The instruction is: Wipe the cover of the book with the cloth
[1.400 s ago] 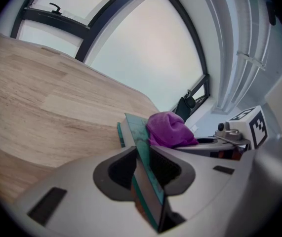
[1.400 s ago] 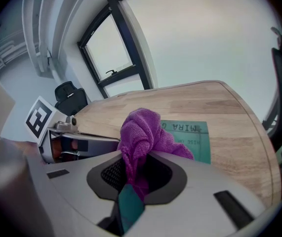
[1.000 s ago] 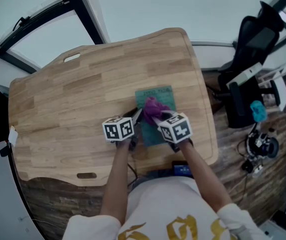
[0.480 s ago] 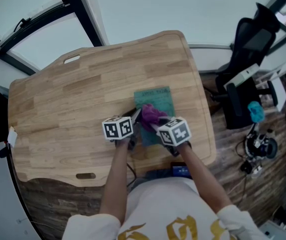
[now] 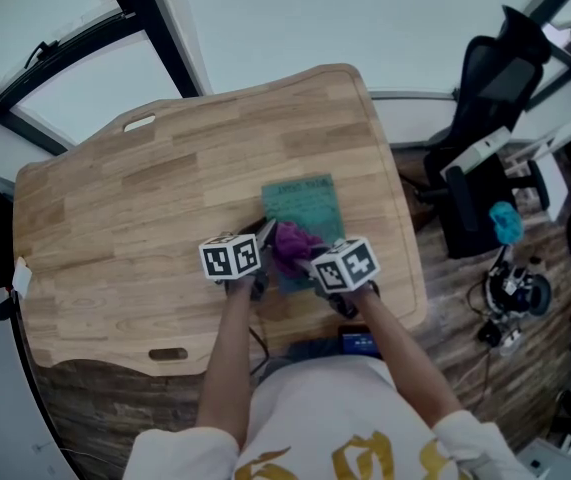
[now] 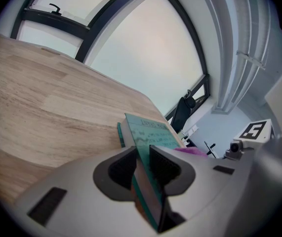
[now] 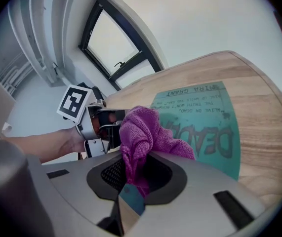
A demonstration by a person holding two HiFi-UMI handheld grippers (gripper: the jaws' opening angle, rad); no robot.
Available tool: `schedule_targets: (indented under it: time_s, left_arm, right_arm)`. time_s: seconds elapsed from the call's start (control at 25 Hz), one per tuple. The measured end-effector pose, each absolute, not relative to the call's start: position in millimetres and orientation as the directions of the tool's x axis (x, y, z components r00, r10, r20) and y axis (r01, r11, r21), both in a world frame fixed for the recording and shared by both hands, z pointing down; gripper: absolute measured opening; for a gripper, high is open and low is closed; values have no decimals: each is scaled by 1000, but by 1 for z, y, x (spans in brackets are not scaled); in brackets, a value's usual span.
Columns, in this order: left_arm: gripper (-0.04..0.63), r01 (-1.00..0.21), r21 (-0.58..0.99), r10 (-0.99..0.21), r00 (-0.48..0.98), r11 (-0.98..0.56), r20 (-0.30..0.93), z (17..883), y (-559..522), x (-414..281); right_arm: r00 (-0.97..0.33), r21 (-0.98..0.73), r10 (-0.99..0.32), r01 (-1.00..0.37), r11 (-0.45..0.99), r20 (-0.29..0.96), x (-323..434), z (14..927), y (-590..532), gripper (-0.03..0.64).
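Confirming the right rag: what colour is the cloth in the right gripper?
The cloth is magenta-purple; the right gripper view shows it best.

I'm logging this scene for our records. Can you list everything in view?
light wooden table: one, pale brown, centre of the head view
teal book: one, teal, flat on the table's near right part
purple cloth: one, purple, bunched on the book's cover
black office chair: one, black, on the floor right of the table
window frame bars: several, black, beyond the table
left gripper: one, grey, shut on the book's edge
right gripper: one, grey, shut on the cloth
forearms: two, bare, behind the grippers
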State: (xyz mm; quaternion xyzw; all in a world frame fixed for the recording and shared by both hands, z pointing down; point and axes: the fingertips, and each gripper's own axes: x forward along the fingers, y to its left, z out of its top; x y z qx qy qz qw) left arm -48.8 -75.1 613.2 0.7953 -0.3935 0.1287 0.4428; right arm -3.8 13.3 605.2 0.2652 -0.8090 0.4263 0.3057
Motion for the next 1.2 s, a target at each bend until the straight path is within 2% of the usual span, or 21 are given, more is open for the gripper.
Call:
schedule_targets:
  time_s: [0.32,1.2]
  left_arm:
    - [84,-738,606,-513,658,-296,551,615,-76,-49]
    - [84,-738,603,-510,660,-303,552,613,-76,-49]
  right_arm:
    - [-706,-580,-107,-650,491,700,-7,604,30,64]
    - [-719,-607,-95,-643,467,688,13,605,35,63]
